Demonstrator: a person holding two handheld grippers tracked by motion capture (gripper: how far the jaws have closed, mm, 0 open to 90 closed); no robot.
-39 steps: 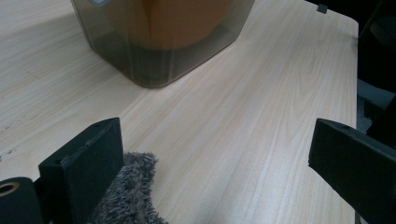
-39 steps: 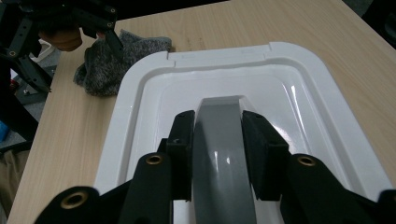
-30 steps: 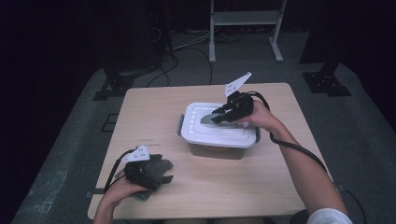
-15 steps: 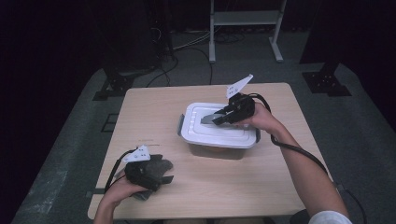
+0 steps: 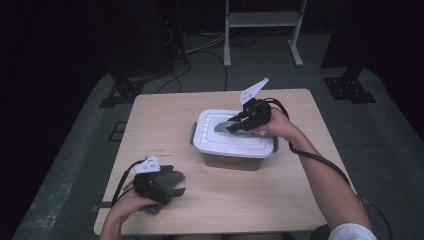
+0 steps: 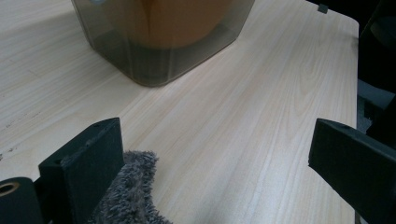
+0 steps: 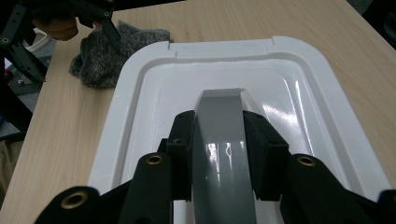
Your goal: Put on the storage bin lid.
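The right gripper [image 7: 217, 140] clamps the grey handle [image 7: 219, 121] of the white lid [image 5: 210, 141], while the left gripper [image 6: 219, 168] stands wide over a grey cloth [image 6: 128, 191] on the surface [image 5: 165, 120].

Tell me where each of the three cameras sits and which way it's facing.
High view: above the person's side, looking forward and down on the table; both forearms show.
Left gripper view: low, toward the tinted box; open jaws beside the grey cloth.
Right gripper view: over the white lid, jaws clamping its grey handle.
Shared: cloth, box.

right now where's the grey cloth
In the high view the grey cloth lies near the table's front left corner, under the left tool, left of the white-lidded container.
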